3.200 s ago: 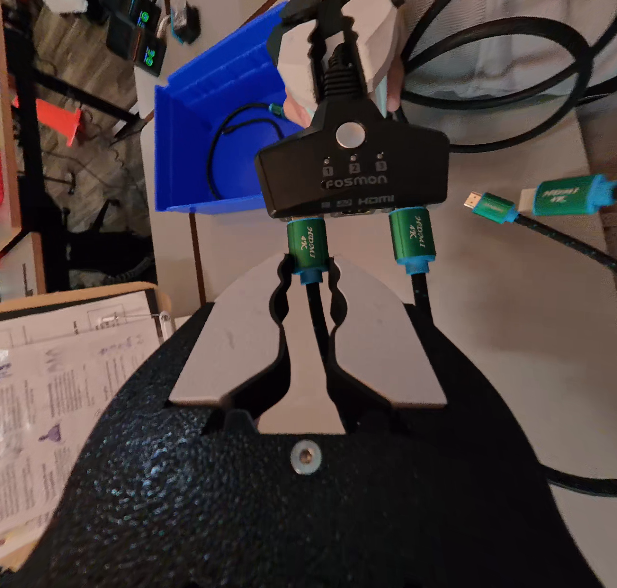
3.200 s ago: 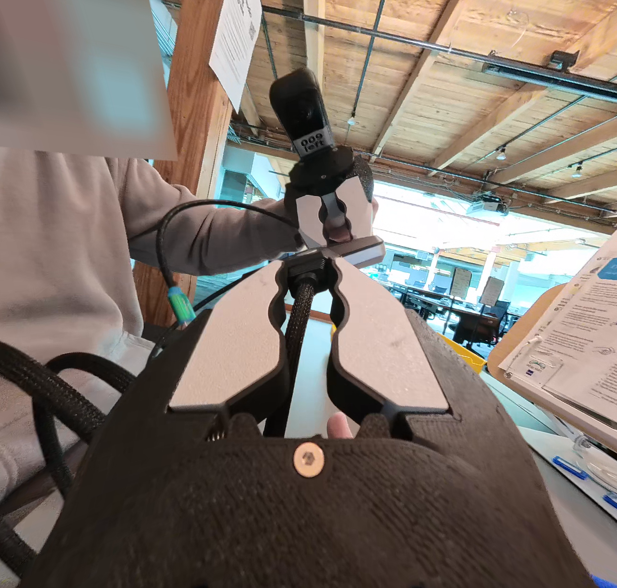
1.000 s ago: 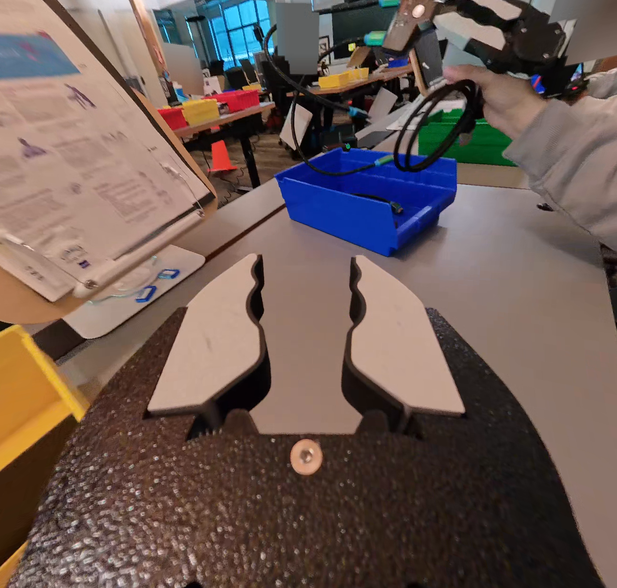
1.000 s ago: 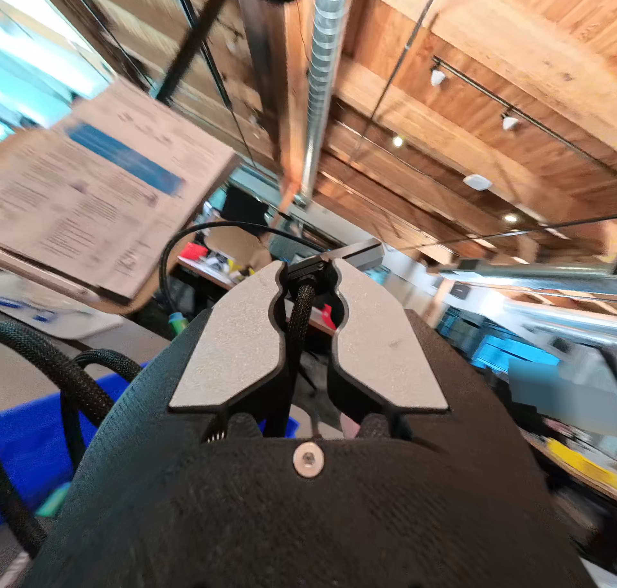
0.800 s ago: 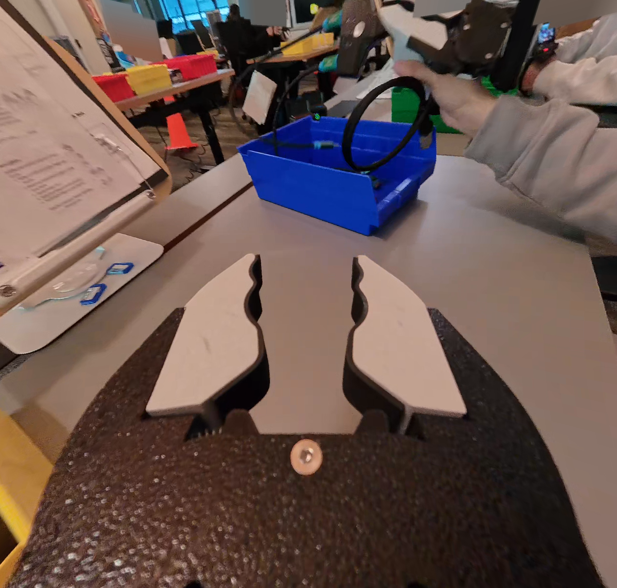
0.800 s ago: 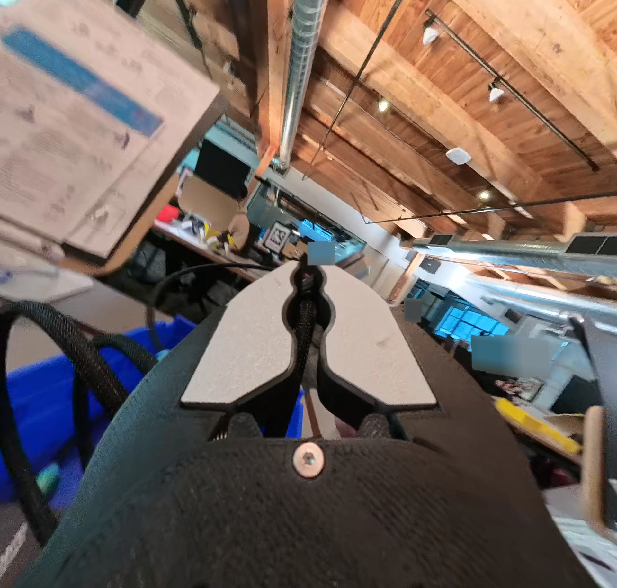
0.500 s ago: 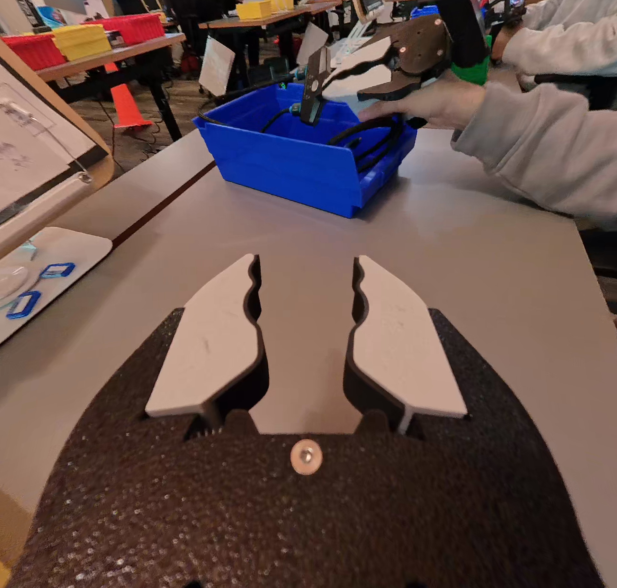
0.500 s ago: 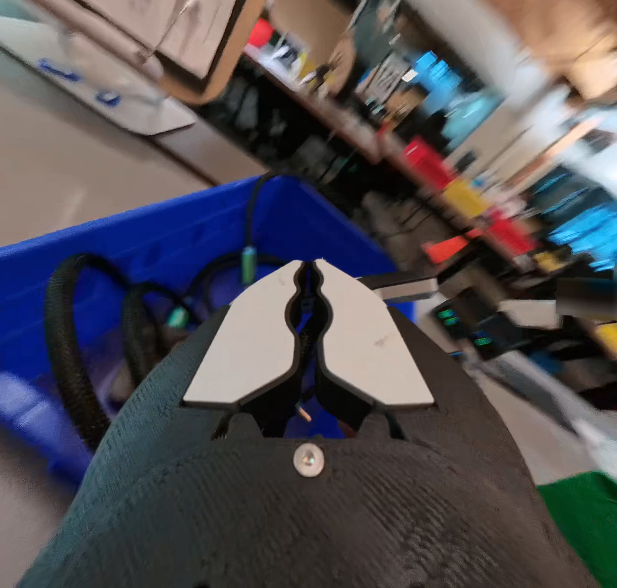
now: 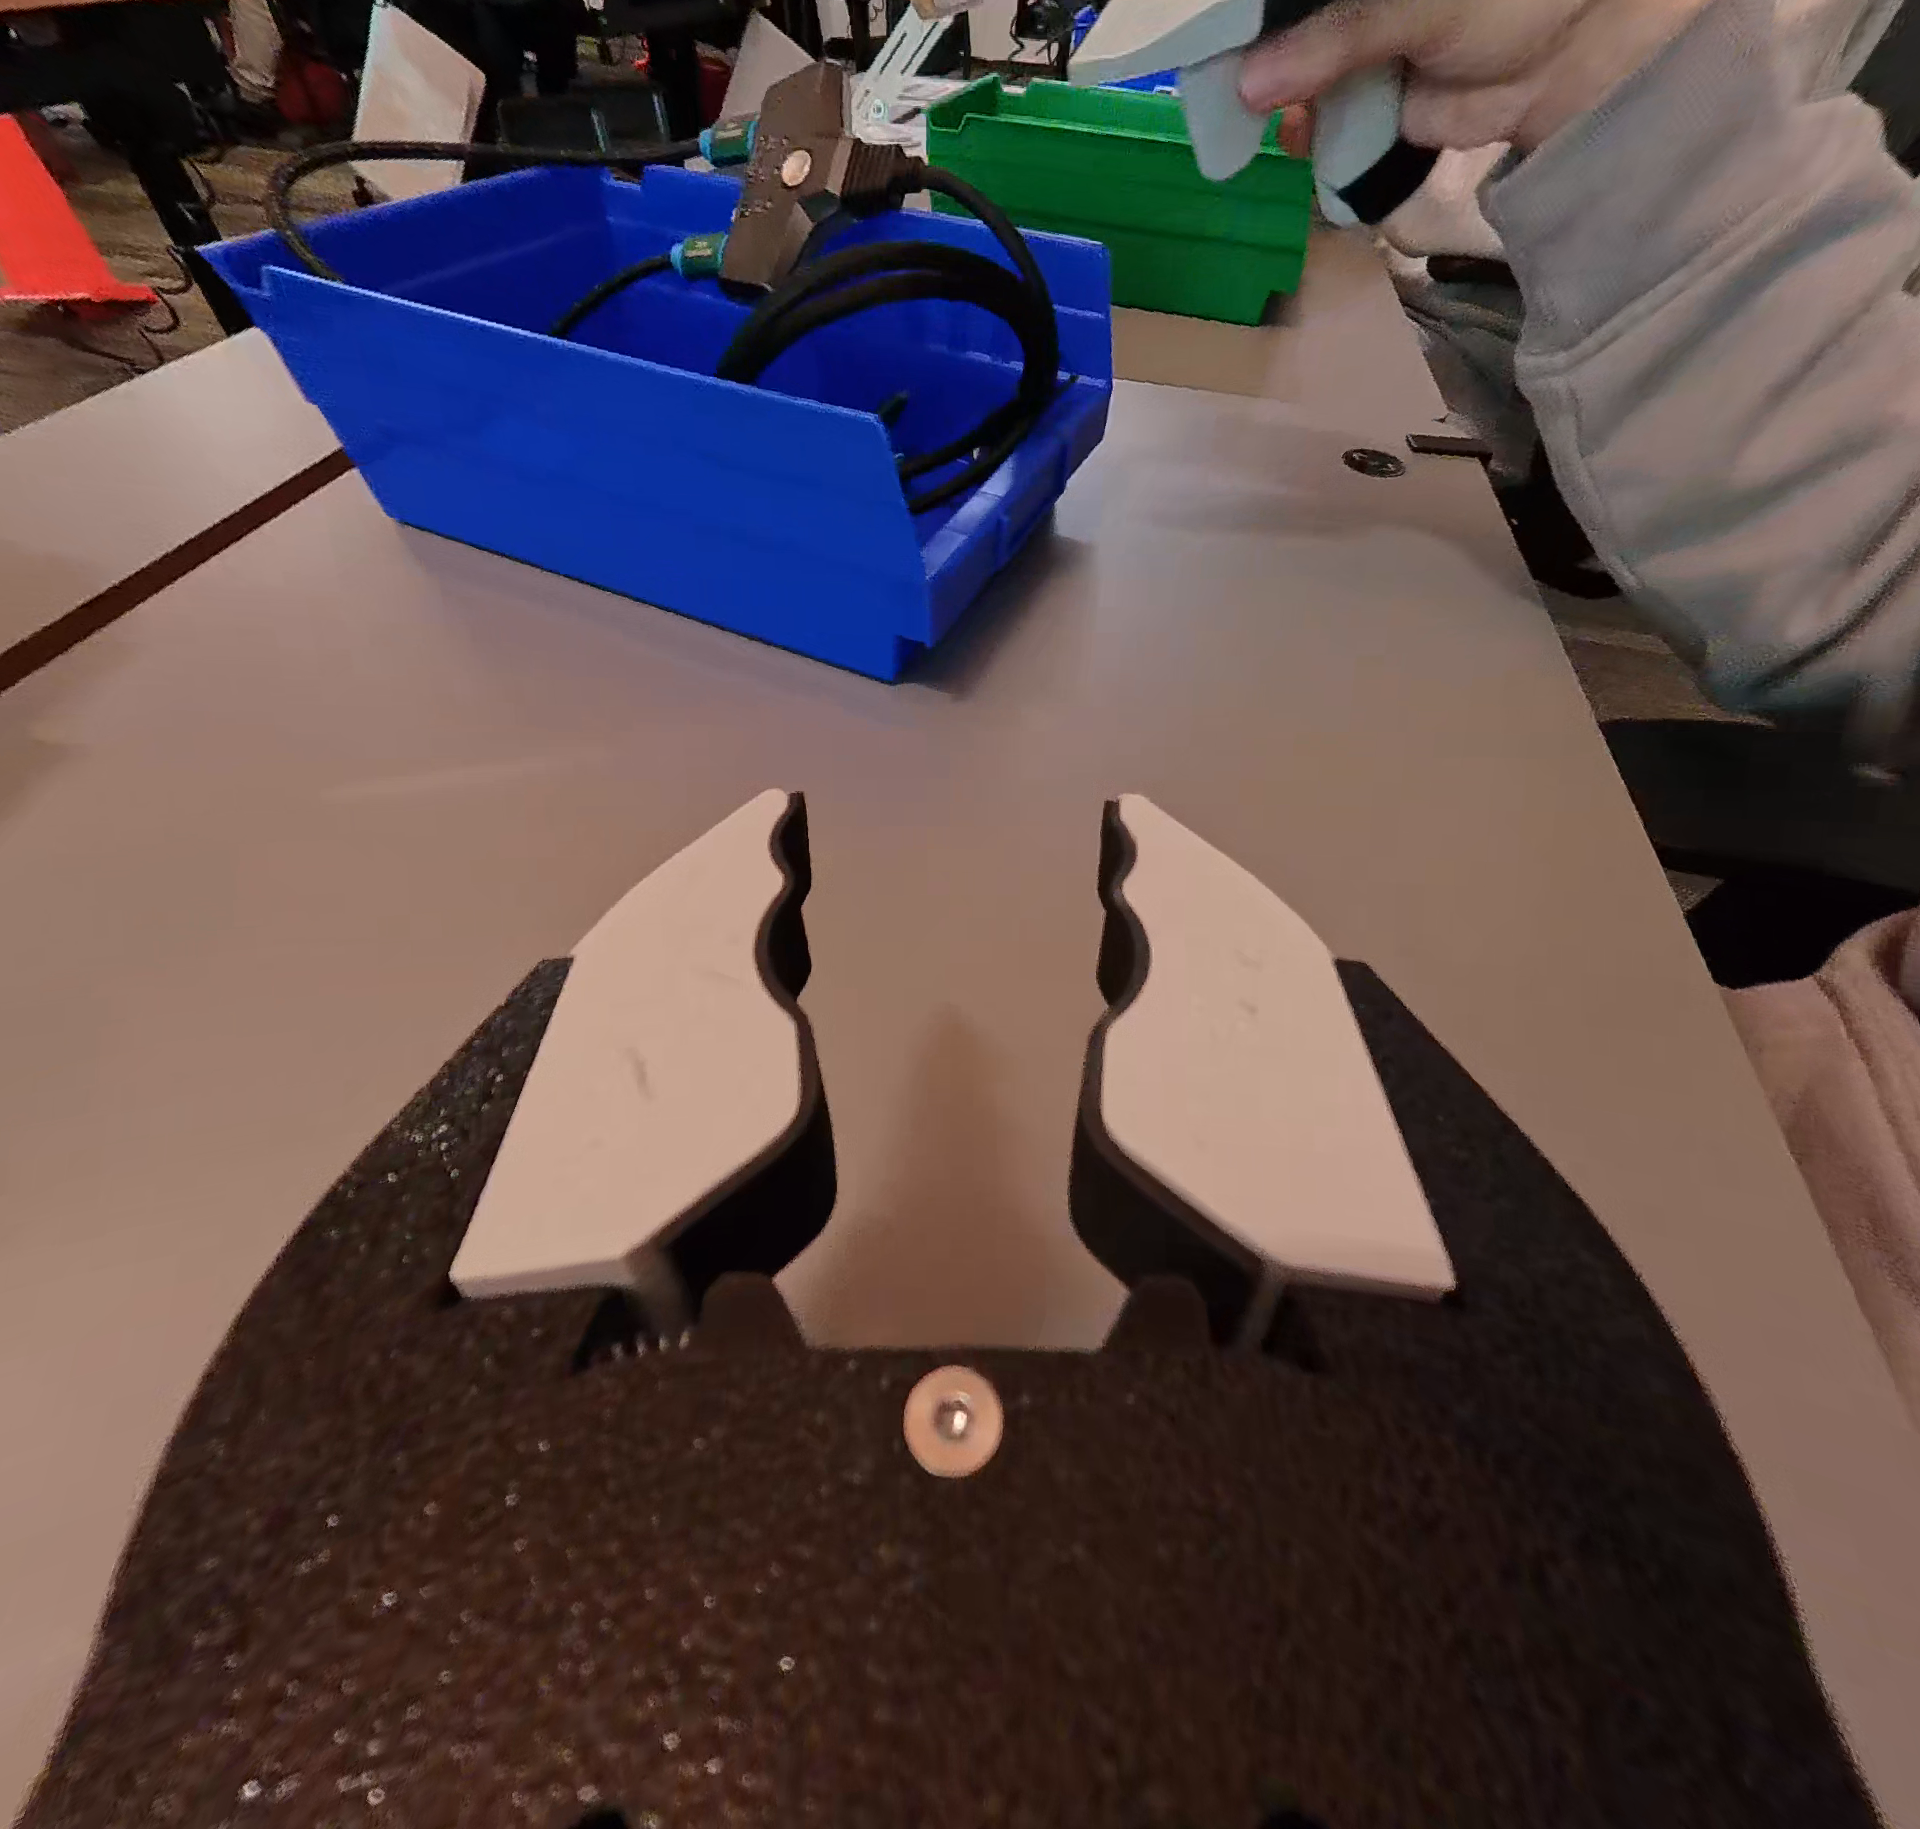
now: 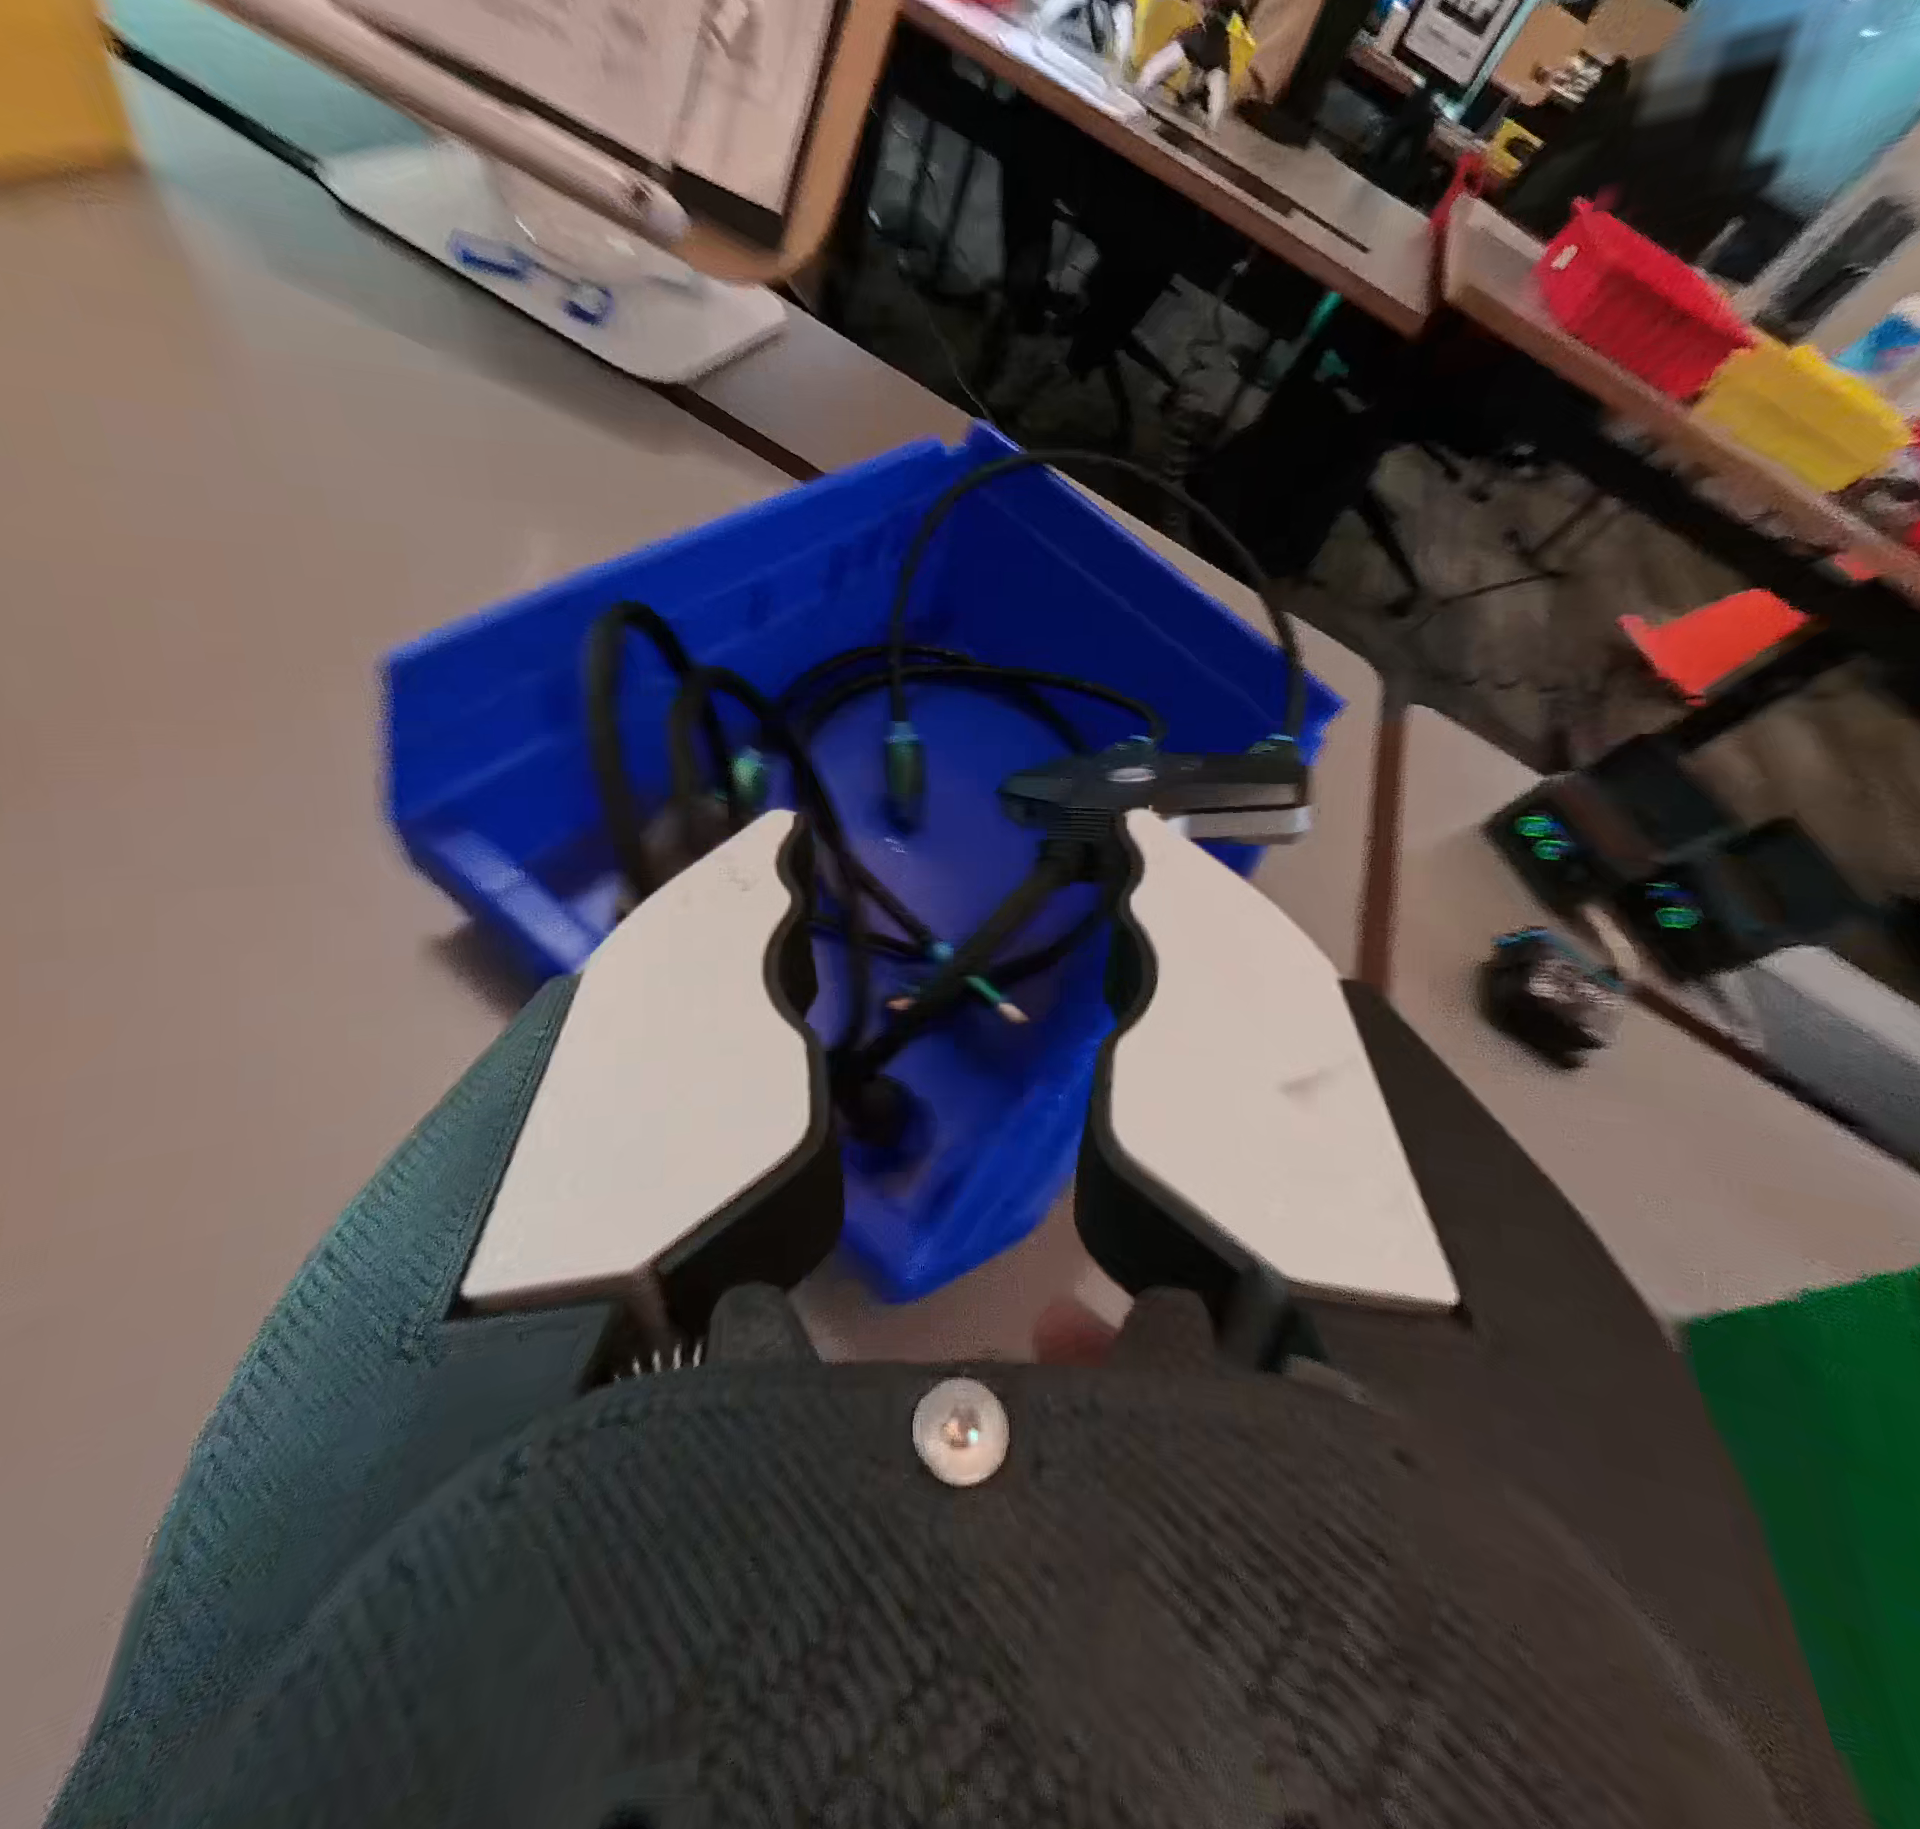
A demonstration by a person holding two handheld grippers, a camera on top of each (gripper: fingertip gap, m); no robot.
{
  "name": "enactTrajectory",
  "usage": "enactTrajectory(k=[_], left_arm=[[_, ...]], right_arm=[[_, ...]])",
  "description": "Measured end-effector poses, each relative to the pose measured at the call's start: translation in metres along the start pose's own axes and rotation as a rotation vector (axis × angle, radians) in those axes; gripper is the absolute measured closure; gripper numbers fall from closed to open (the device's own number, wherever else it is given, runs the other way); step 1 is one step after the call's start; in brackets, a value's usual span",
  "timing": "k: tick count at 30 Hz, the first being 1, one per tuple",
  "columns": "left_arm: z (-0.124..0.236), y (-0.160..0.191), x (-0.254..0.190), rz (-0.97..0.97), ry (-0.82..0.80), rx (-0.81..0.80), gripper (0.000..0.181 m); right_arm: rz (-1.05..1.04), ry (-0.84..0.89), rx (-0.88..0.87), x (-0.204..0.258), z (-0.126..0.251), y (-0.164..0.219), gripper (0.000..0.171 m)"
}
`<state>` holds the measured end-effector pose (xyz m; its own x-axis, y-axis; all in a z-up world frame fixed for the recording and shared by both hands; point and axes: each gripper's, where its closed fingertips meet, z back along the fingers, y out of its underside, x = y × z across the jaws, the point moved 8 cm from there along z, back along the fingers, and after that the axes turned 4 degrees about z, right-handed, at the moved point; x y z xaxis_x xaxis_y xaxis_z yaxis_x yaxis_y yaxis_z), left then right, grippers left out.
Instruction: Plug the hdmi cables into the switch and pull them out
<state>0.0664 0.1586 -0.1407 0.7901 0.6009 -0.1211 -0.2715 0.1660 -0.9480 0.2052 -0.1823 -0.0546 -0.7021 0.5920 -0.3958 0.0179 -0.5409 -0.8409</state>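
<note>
surface: grey table (image 9: pixel 1299 740) | on it: blue bin (image 9: pixel 644 491) toward the far side, green bin (image 9: pixel 1122 210) just behind the blue one on a second tabletop, white base plate (image 10: pixel 623 325) of a document stand near the far left edge | seam: dark gap between two tabletops

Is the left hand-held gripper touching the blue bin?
Apart. The left wrist view shows bare table between the open left hand-held gripper and the blue bin.
</note>
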Motion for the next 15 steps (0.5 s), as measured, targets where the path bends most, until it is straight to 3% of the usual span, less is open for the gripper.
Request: enactTrajectory(k=[2, 4, 7, 10, 15], left_arm=[[-0.011, 0.000, -0.005, 0.002, -0.009, -0.010, 0.126], [-0.027, -0.003, -0.008, 0.004, -0.051, -0.016, 0.118], [-0.058, -0.015, -0.009, 0.060, -0.154, 0.004, 0.107], [-0.094, -0.029, -0.009, 0.131, -0.233, -0.001, 0.101], [-0.150, -0.039, -0.009, 0.142, -0.343, 0.050, 0.086]], right_arm=[[-0.043, -0.004, -0.063, 0.014, 0.009, 0.004, 0.118], [-0.090, 0.153, -0.099, 0.015, 0.013, 0.010, 0.117], [-0.252, 0.311, -0.160, 0.010, 0.014, 0.025, 0.101], [-0.282, 0.367, -0.166, 0.006, 0.012, 0.030, 0.079], [-0.281, 0.463, -0.184, 0.001, 0.012, 0.040, 0.073]])
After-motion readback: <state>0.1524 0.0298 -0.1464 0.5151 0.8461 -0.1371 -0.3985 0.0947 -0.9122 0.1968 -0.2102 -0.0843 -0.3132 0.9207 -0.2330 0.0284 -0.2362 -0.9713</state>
